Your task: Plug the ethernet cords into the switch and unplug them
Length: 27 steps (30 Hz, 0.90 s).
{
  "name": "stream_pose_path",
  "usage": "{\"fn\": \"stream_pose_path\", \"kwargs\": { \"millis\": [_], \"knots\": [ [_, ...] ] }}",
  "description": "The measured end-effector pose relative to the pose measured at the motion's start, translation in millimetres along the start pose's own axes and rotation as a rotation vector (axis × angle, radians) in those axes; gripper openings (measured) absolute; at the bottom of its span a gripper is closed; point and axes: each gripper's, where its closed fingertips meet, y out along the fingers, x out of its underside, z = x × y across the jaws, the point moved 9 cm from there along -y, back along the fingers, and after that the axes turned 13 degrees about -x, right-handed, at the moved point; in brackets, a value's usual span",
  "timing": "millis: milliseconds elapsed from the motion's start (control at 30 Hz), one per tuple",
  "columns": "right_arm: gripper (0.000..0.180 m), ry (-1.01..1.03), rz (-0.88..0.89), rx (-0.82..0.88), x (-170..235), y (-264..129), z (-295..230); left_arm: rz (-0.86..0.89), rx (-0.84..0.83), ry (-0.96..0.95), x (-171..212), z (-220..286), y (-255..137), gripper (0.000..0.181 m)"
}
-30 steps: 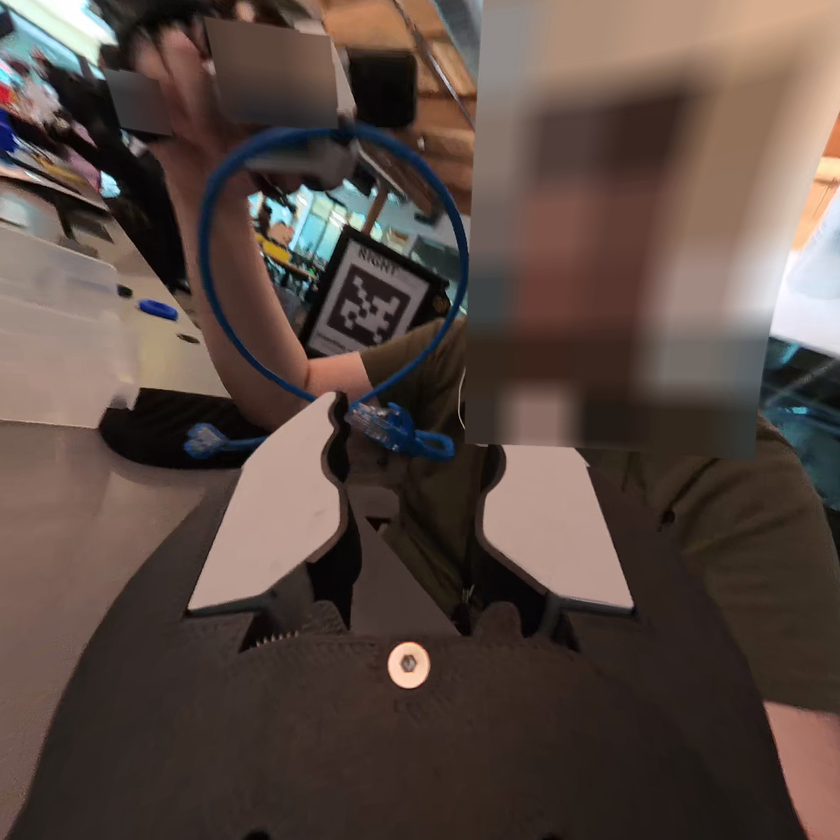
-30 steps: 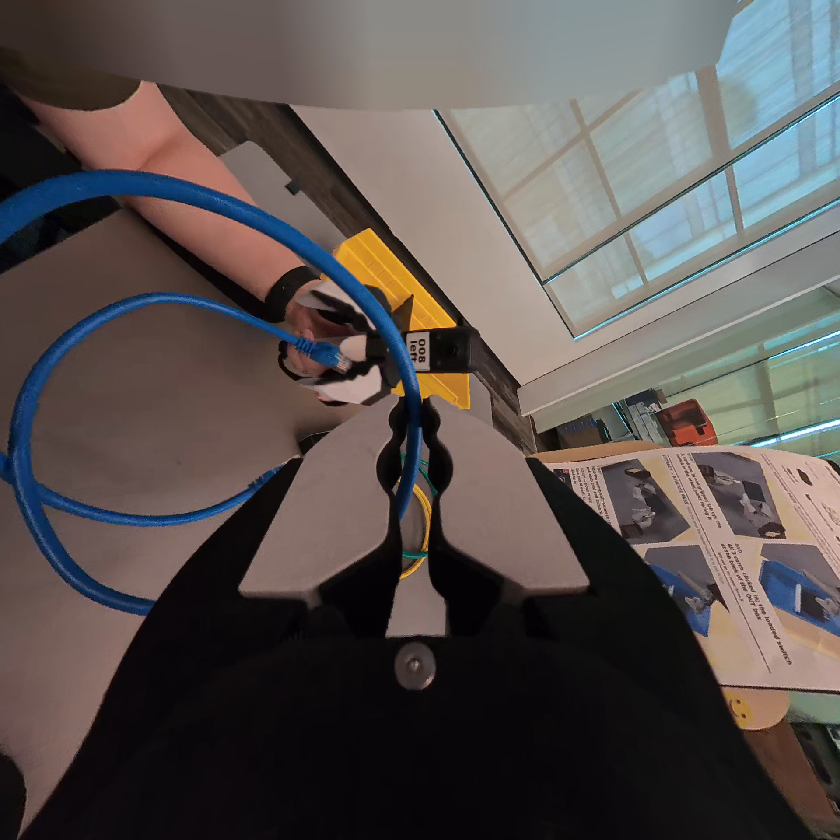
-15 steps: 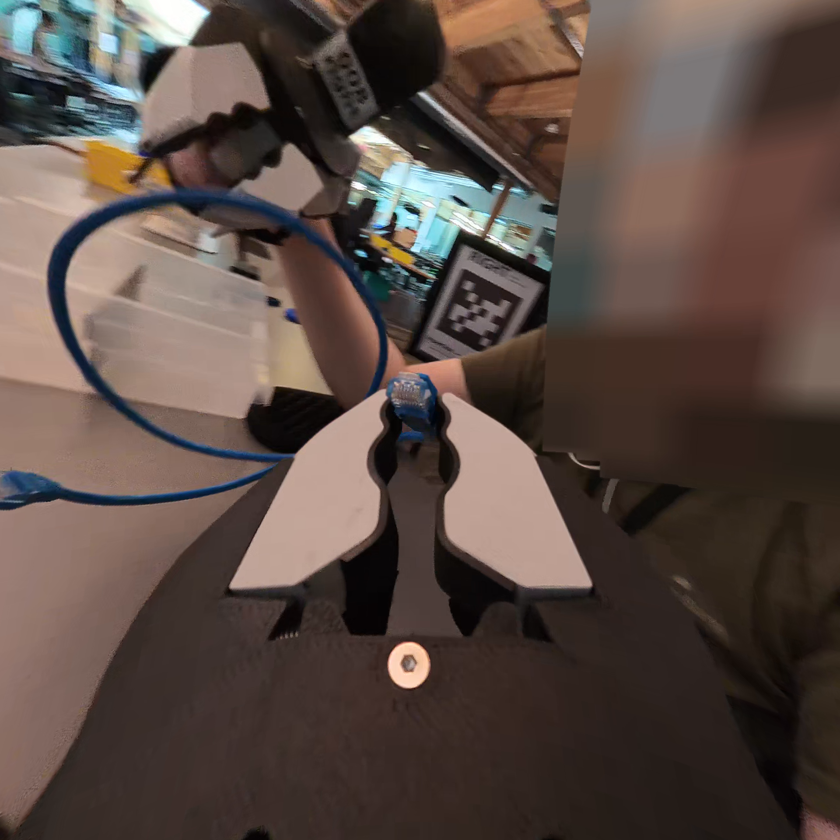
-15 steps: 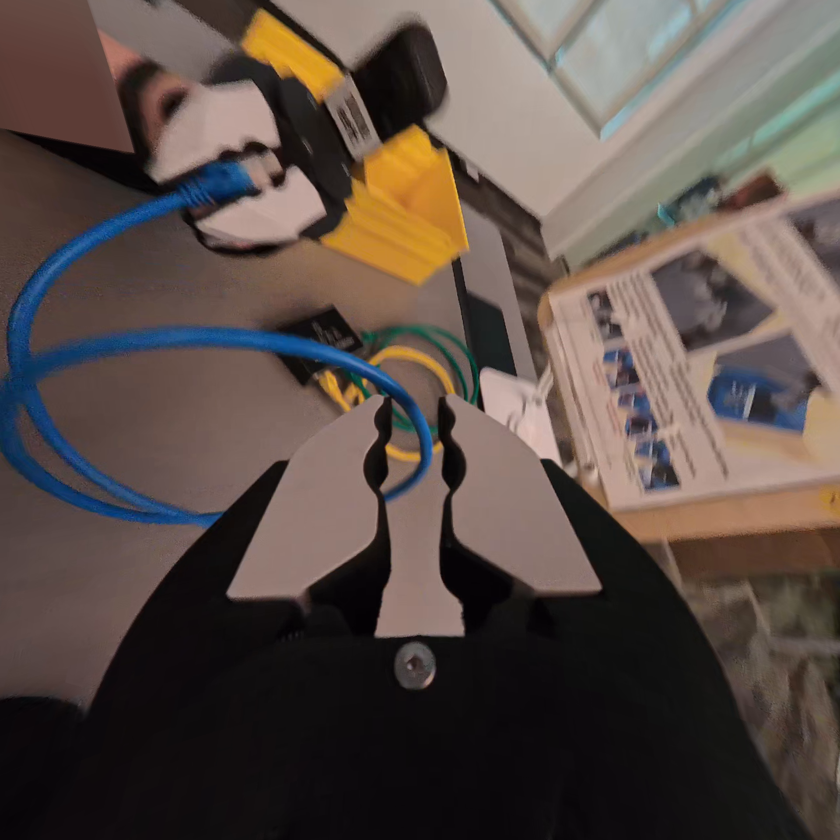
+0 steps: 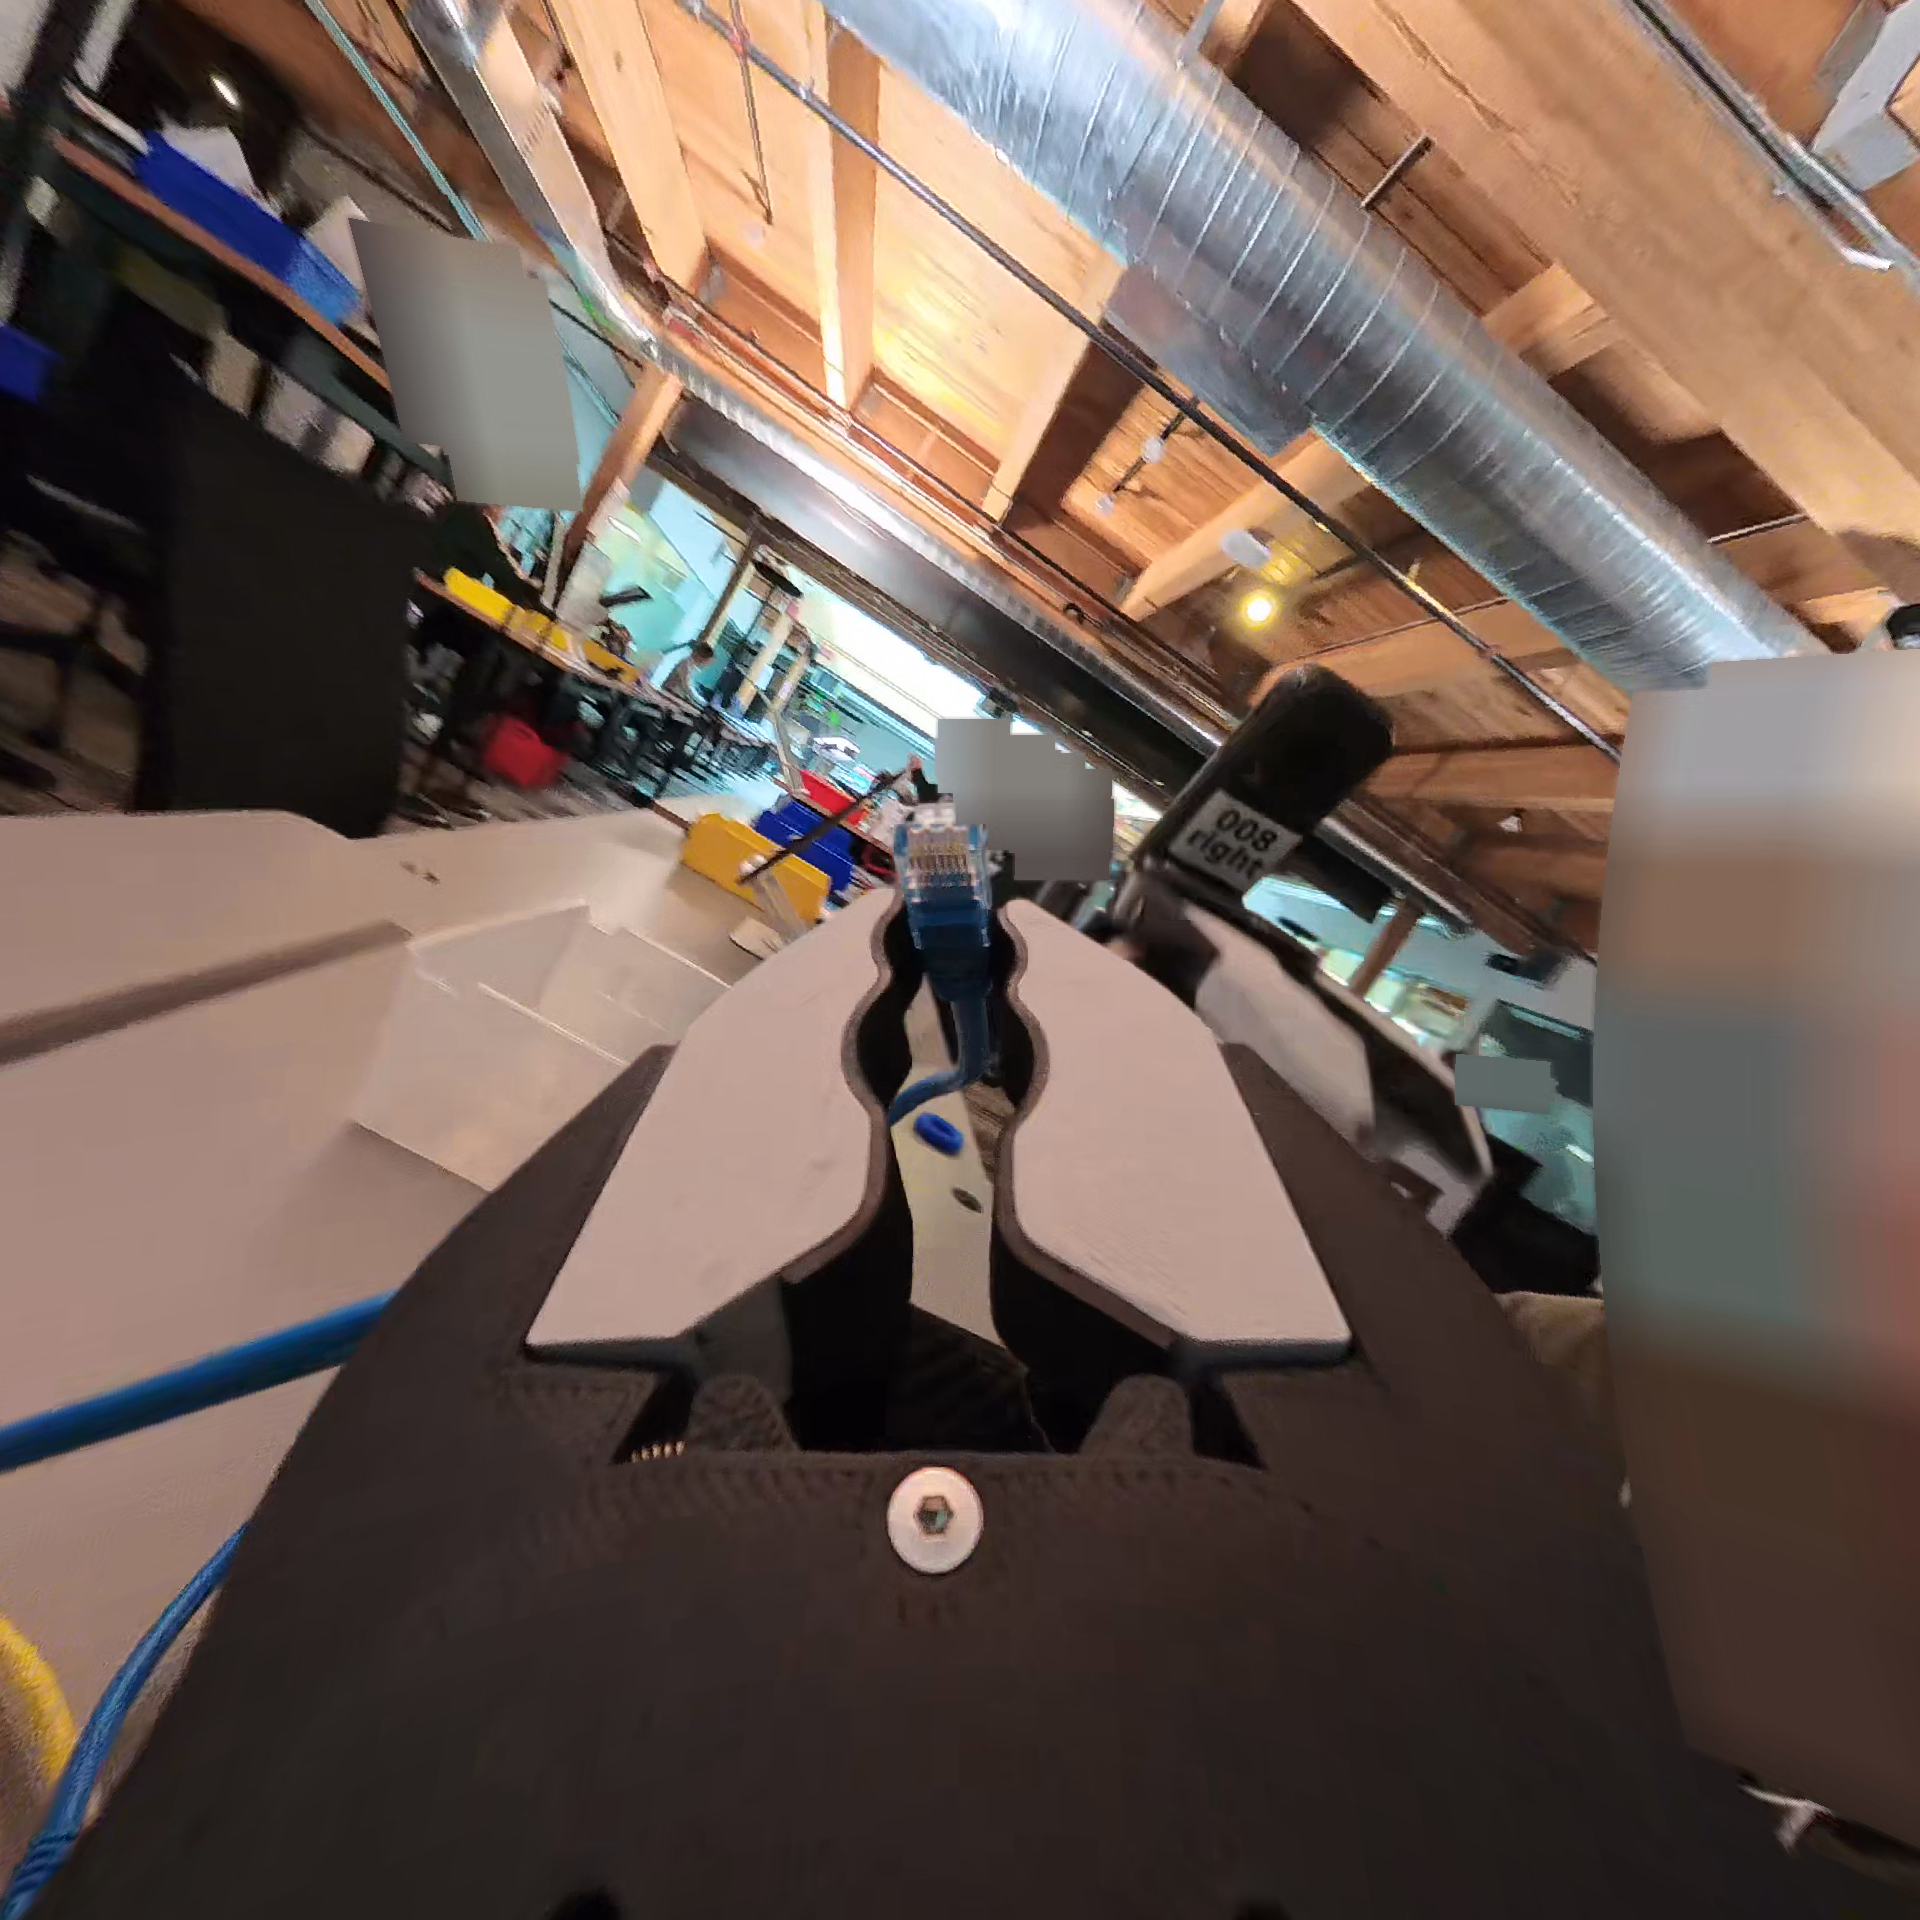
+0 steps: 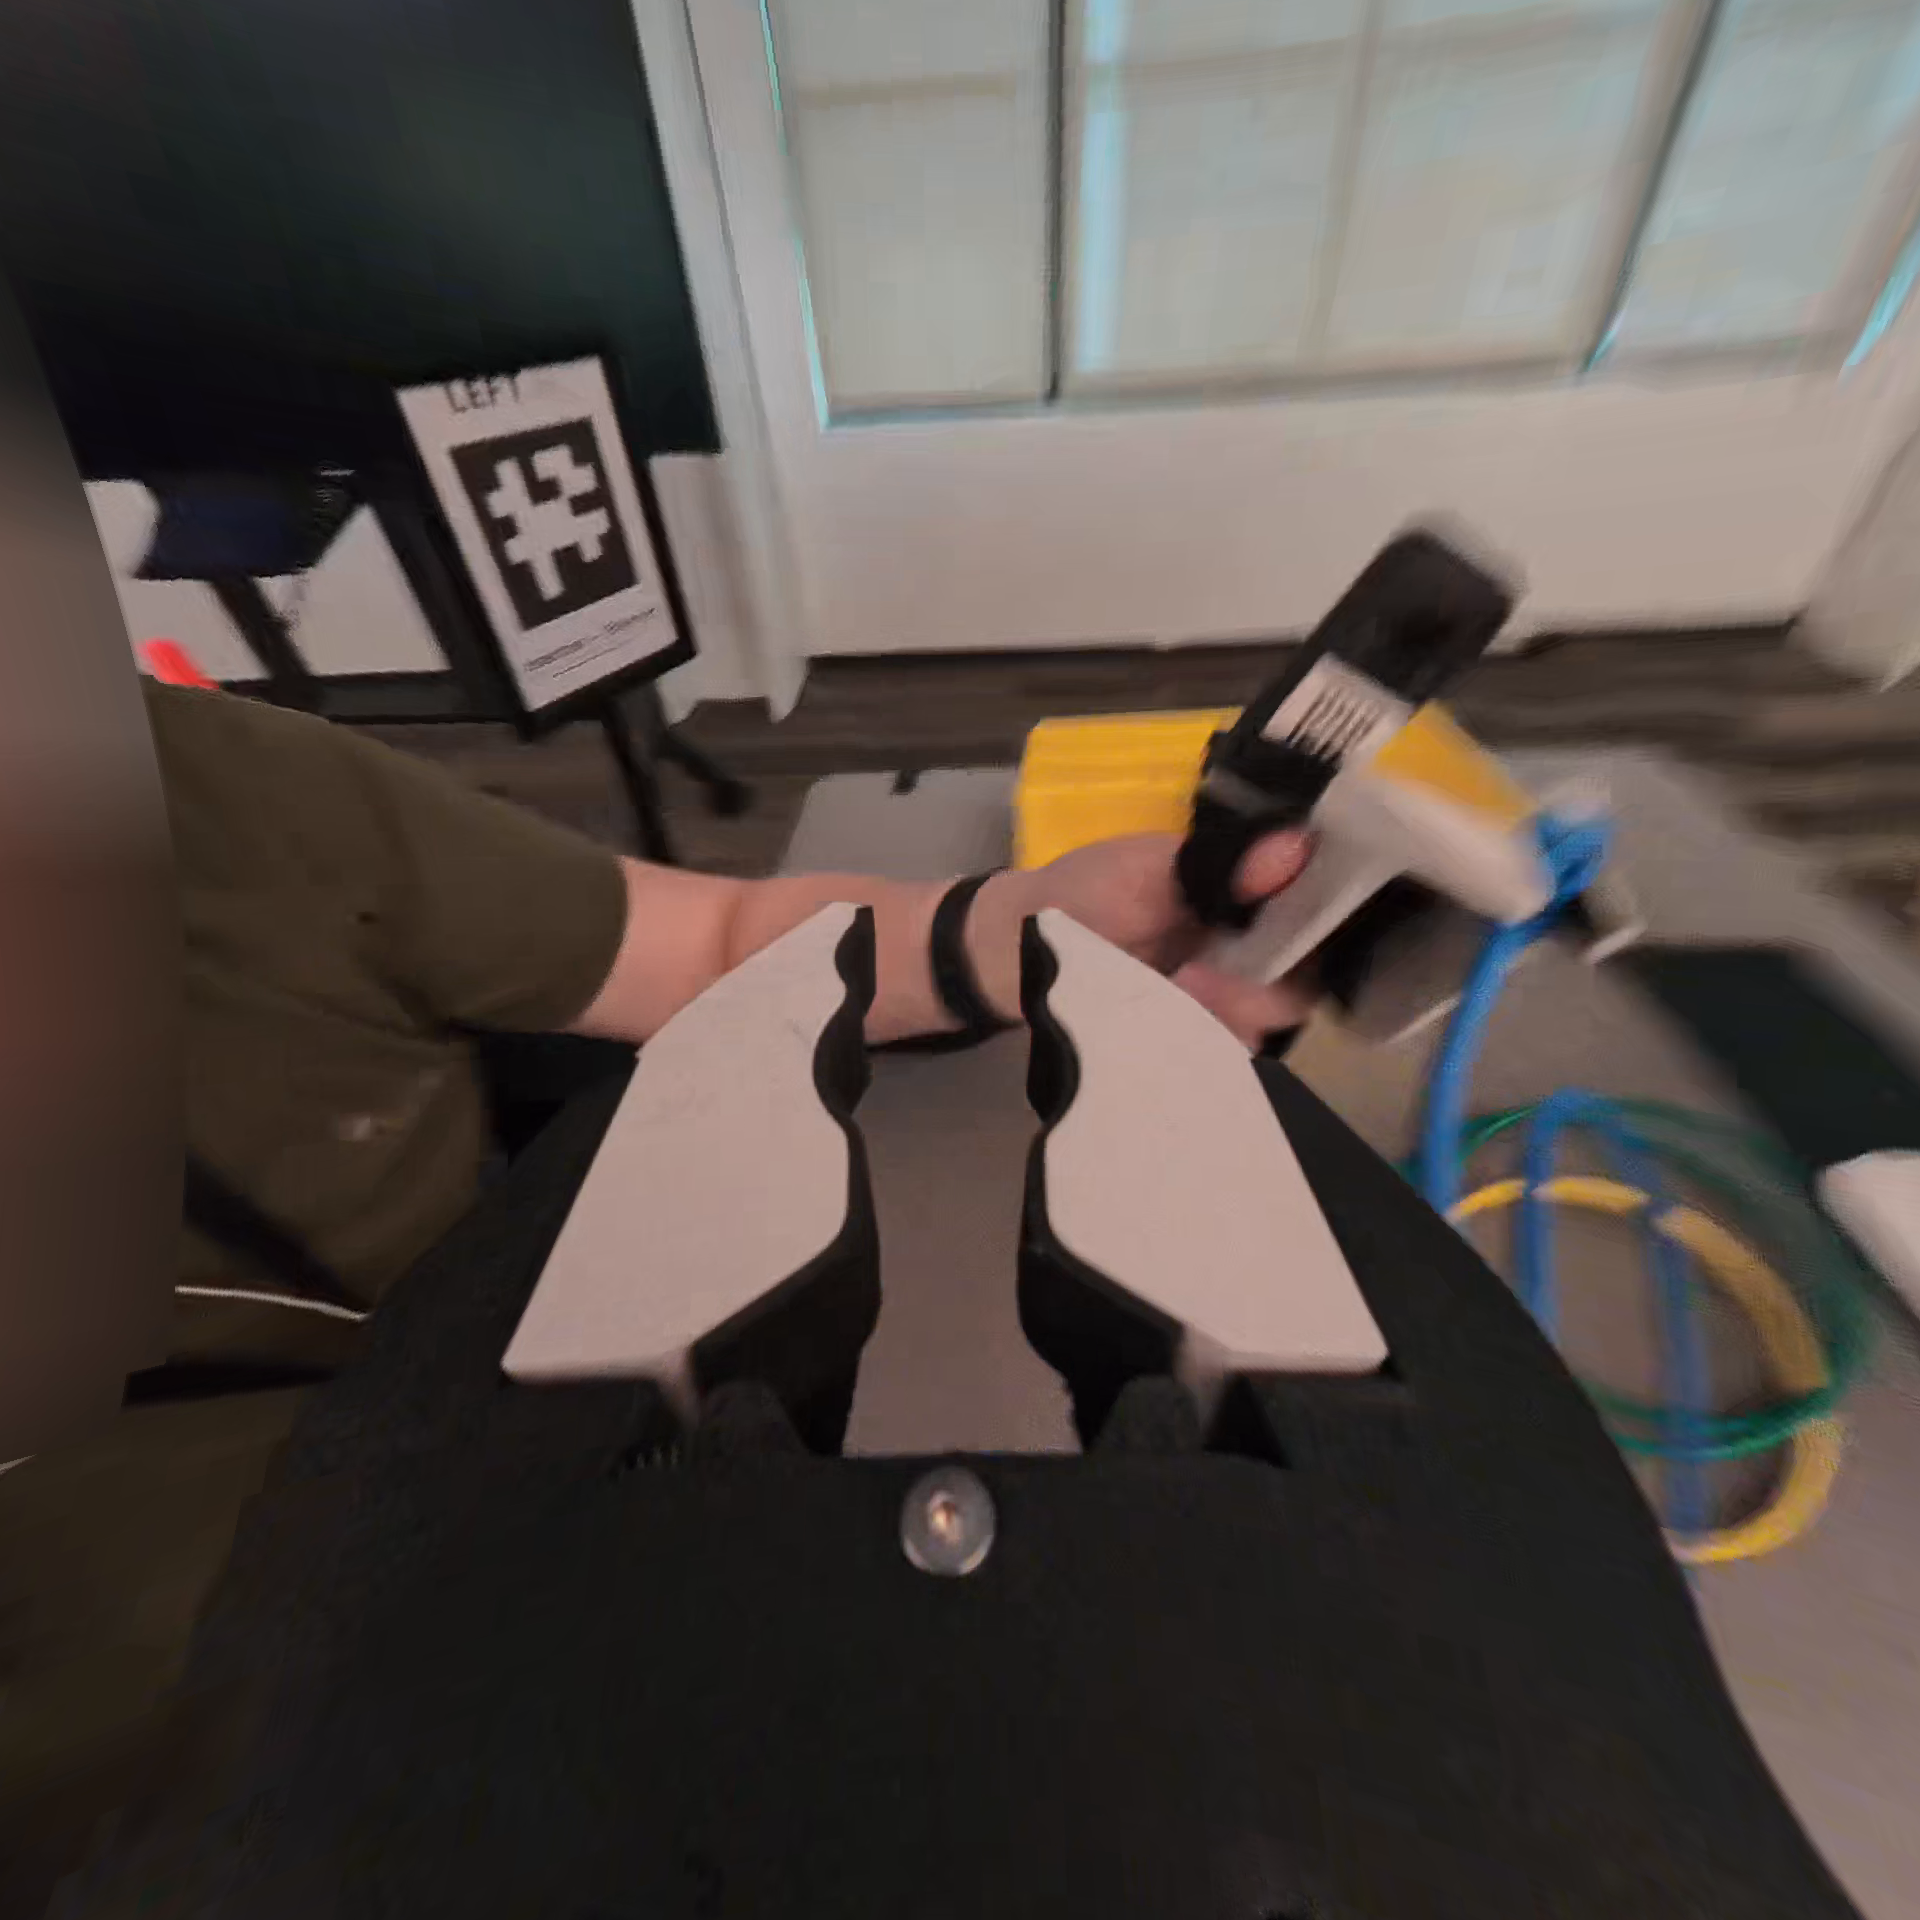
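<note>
Two grippers up. Grey table (image 5: 156, 1091) carries clear plastic bins (image 5: 488, 1049); loose coil of yellow, green and blue cords (image 6: 1662, 1330) lies on it. Left gripper (image 5: 948, 914): jaws clamped on blue ethernet cord (image 5: 961, 1023) just behind its clear plug (image 5: 940, 857), plug pointing upward. Right gripper (image 6: 943, 925): jaws parted, nothing between them. Switch not visible.

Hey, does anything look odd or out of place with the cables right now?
Slightly: the left hand-held gripper pinches the blue cord's plug pointing up toward the ceiling, and no switch is in view. Blue, yellow and green cords lie tangled on the table.
</note>
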Motion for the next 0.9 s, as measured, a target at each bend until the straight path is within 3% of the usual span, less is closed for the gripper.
{"fn": "stream_pose_path", "kwargs": {
  "millis": [100, 200, 400, 500, 533, 600, 733, 900],
  "knots": [
    [0.025, 0.204, -0.098, 0.111, 29, 31, 38, 0.067, -0.054, 0.072, -5, 4, -11, 0.012],
    [0.023, 0.251, -0.023, 0.255, 51, 37, 72, 0.127, -0.089, 0.104, -10, 6, -23, 0.012],
    [0.044, 0.135, 0.491, 0.286, 57, 34, 83, 0.152, -0.054, 0.113, -8, 11, -23, 0.012],
    [0.035, 0.127, 0.705, 0.258, 56, 18, 80, 0.117, -0.021, 0.105, -1, 13, -16, 0.012],
    [0.023, 0.124, 0.730, 0.236, 57, 15, 80, 0.106, -0.003, 0.100, 1, 14, -14, 0.012],
    [0.005, 0.102, 0.737, 0.192, 56, 10, 79, 0.072, 0.006, 0.098, 2, 15, -11, 0.012],
    [0.005, 0.058, 0.615, 0.187, 48, 2, 78, -0.074, 0.010, 0.174, -3, 17, -13, 0.013],
    [0.006, 0.055, 0.557, 0.148, 39, -7, 74, -0.132, -0.009, 0.300, -10, 24, -20, 0.013]
  ]
}}
